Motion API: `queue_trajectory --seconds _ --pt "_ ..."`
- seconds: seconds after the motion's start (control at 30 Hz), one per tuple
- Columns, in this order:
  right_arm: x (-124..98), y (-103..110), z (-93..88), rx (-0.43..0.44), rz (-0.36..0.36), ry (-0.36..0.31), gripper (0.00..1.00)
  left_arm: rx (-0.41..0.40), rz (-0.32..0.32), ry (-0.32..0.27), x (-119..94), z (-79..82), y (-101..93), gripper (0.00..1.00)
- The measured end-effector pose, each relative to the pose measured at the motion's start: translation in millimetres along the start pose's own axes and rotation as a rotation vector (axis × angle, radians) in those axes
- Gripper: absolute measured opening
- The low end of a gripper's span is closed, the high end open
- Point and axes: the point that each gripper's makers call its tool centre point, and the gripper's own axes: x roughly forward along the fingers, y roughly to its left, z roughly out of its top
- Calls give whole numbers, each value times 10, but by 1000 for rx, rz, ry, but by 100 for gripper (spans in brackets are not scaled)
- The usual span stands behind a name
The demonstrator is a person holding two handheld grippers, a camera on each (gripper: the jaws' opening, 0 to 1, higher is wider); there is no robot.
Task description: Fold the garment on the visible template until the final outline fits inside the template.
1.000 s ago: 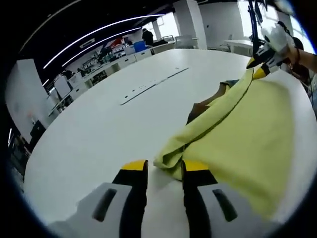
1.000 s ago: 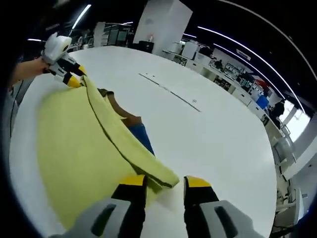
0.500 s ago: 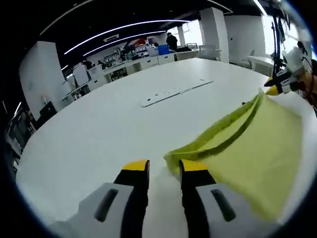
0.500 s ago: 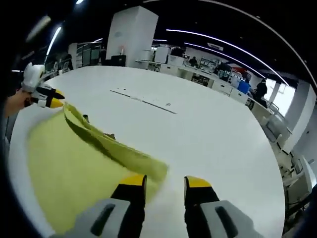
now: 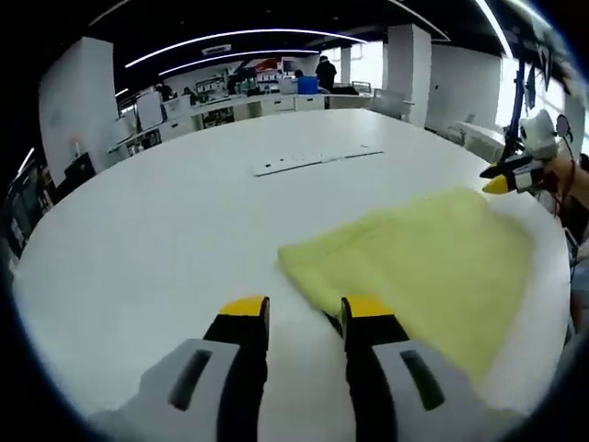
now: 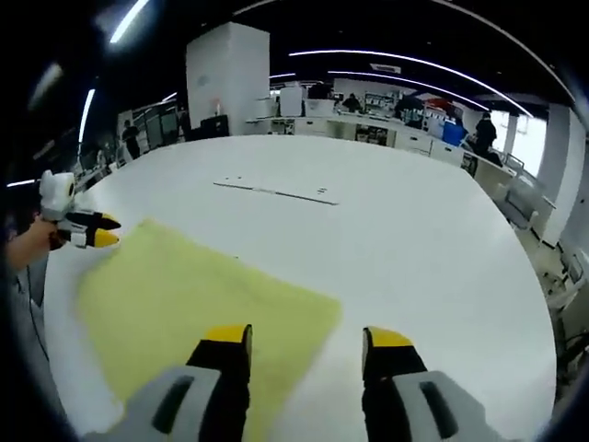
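Ceiling strip lights (image 5: 230, 37) curve far above the jaws, and windows (image 5: 543, 78) blaze white up to their right in the left gripper view. The white table (image 6: 414, 230) reflects evenly, with soft shadows just ahead of the jaws. Fisheye bending and smear grow toward the edges.

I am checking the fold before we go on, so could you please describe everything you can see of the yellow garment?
The yellow garment is a pale yellow, soft-looking cloth lying flat on the white table as a roughly four-sided shape. In the left gripper view its near edge looks thicker, as if doubled over. The left gripper stands open at that near corner, and the right gripper stands open at another corner; neither visibly grips the cloth. No print or seams can be made out.
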Motion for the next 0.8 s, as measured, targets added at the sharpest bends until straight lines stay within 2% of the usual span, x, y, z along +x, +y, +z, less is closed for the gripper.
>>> queue_trajectory --seconds 0.27,0.43,0.57,0.8 --pt "-163 140 -140 18 33 50 48 11 -25 19 -119 -127 -122 28" --pt "-232 244 -215 44 59 69 47 -25 -53 49 -178 -249 -204 27" --pt "-277 301 -284 55 73 84 47 -58 -74 74 -235 -366 -275 23" --pt "-387 364 -415 57 94 109 46 -87 -101 91 -280 -434 -360 15"
